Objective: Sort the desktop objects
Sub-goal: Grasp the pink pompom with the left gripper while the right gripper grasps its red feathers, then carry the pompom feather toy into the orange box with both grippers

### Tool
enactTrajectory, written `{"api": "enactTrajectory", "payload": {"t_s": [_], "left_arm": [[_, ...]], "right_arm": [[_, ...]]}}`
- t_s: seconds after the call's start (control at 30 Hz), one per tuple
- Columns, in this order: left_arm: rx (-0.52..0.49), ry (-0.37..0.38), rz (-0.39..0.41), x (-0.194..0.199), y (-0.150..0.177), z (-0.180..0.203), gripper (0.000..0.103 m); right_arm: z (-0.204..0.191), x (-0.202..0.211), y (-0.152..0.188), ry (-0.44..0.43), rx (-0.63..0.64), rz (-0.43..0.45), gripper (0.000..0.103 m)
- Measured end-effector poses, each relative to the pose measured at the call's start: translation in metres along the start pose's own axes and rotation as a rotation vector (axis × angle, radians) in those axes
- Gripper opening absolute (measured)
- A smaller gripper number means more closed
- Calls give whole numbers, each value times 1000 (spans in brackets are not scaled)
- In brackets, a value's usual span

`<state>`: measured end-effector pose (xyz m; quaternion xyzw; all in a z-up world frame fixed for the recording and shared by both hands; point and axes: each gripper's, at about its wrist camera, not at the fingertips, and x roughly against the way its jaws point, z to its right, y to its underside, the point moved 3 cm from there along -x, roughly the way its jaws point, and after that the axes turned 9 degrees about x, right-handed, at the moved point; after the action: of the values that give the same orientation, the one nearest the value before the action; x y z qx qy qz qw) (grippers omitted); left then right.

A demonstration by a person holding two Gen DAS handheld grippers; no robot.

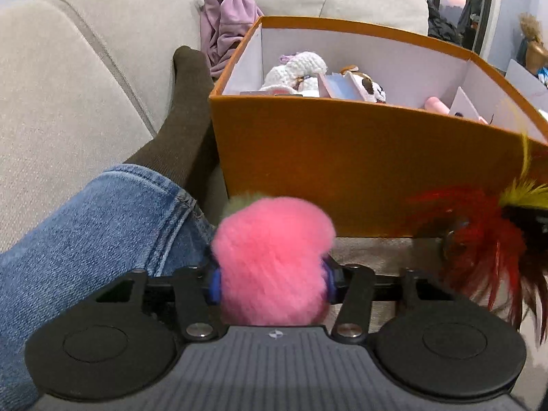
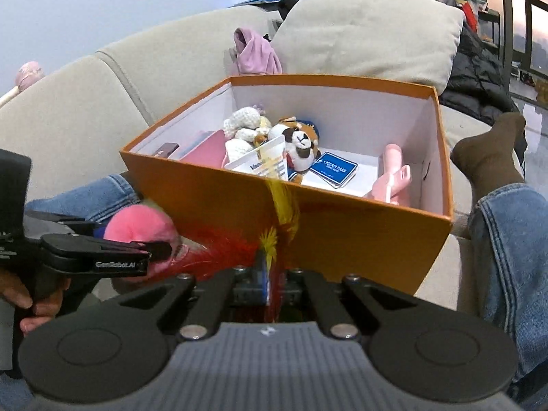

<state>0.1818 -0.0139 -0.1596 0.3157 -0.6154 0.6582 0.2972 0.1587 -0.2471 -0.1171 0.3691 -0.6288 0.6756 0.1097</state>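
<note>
- Beige fabric sofa [image 2: 102,78] under everything, big cushion [image 2: 370,30] at the far right, lilac garment [image 2: 255,53] bunched far behind; window with dusk sky beyond.
- Orange cardboard box [image 2: 342,239] with white inside, holding crocheted white toys [image 2: 241,121], plush dog [image 2: 299,144], blue card [image 2: 337,169], pink plastic piece [image 2: 394,171].
- Fluffy pink pompom [image 1: 270,260] near the box's front wall, pinched between the left gripper [image 1: 272,282] blue pads.
- Right gripper [image 2: 270,281] pressed together on red and yellow feathers [image 2: 274,233], just right of the pompom.
- Denim legs, dark socks either side.
</note>
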Motion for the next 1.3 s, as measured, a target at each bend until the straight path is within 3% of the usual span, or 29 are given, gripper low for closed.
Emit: {"api": "enactTrajectory", "payload": {"t_s": [0.2, 0.43, 0.73, 0.97, 1.1, 1.3], "left_arm": [[-3, 22, 3, 0, 0, 0, 50], [72, 69, 13, 24, -4, -6, 49], [71, 238, 94, 100, -22, 4, 49], [23, 353, 164, 133, -66, 27, 49], [-4, 373, 200, 134, -95, 43, 49], [-45, 361, 222, 118, -123, 62, 49]], "right_arm": [[-1, 2, 2, 1, -3, 5, 2], [-1, 20, 0, -21, -17, 44, 1], [1, 66, -22, -63, -42, 160, 1], [23, 94, -67, -82, -58, 273, 1], [45, 79, -89, -75, -111, 271, 1], [69, 31, -92, -93, -204, 171, 1]]}}
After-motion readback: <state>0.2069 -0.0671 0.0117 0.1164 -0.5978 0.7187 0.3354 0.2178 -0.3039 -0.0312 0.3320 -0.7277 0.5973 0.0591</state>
